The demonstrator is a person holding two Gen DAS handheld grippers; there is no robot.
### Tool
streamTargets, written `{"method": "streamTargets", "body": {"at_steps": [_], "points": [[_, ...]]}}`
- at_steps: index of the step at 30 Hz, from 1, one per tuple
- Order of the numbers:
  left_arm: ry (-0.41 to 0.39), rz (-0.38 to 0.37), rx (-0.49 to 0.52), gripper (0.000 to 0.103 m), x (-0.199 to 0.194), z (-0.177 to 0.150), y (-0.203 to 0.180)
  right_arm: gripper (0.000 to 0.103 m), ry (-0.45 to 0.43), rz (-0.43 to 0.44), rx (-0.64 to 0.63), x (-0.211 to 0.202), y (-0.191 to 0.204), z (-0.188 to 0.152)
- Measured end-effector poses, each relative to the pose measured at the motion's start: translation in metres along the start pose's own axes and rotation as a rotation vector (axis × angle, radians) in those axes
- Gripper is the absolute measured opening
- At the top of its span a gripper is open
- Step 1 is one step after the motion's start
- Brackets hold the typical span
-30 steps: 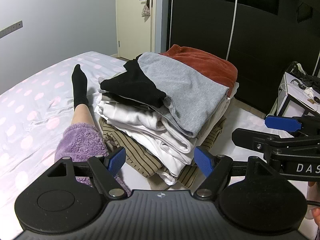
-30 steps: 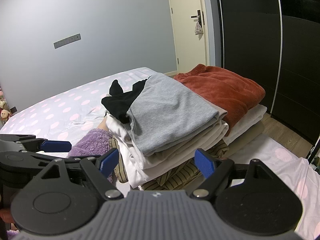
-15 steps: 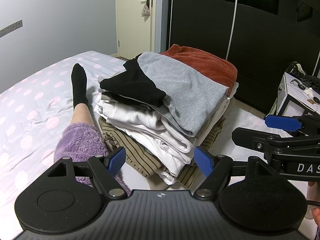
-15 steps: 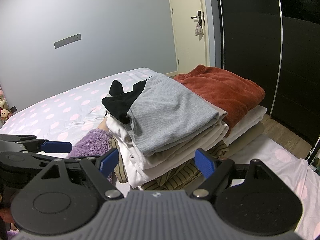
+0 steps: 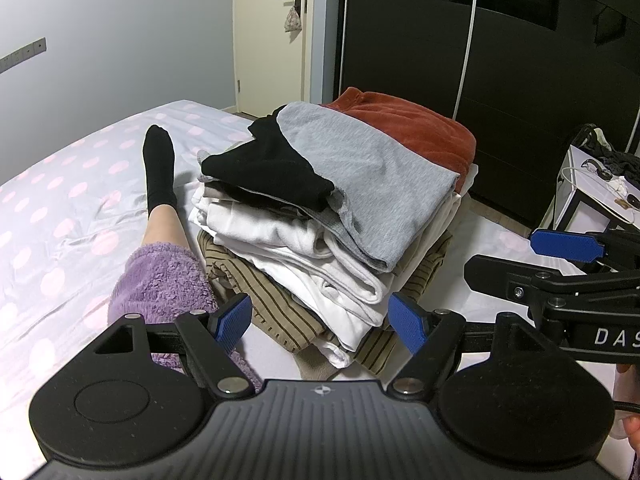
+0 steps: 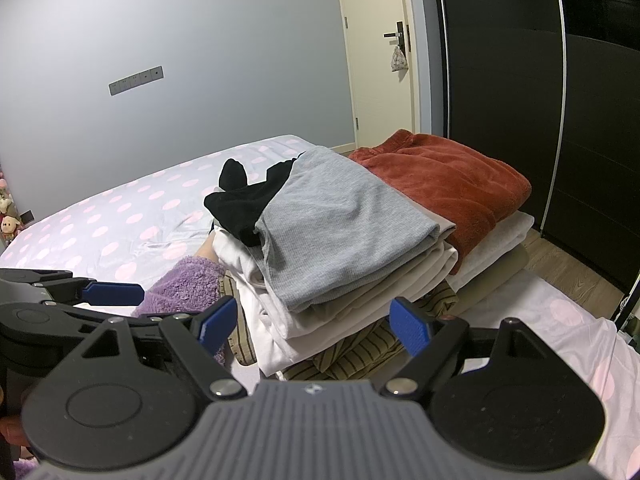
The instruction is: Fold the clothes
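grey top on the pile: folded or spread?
Folded. The grey top lies doubled on the pile, fold edge rounded at its near end.

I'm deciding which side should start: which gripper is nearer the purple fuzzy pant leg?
Left. The left gripper hovers open with one jaw right over the purple fuzzy pant leg. The right gripper hovers open farther over, facing the clothes stack.

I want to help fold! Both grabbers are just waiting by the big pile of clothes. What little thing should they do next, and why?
Probably reach the left gripper forward to the black garment on top of the pile. Both it and the right gripper are open and hold nothing, and that black piece lies loose and crumpled over the grey top, so it looks unfolded and easiest to lift first.
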State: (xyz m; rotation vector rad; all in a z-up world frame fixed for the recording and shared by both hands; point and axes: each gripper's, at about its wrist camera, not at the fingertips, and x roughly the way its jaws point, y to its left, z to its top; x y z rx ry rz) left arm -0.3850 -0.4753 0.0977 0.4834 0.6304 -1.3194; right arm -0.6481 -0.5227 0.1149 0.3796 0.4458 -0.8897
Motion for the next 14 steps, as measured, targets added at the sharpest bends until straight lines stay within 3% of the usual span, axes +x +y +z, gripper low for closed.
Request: {"method": "streamTargets", "body": {"at_steps": [14], "points": [[-0.008,-0.007,-0.004,0.074,-0.0009,-0.0011,0.0023,0.085,-0.001,0.004,-0.004,-0.0003,0.0011,-0.0007]]}}
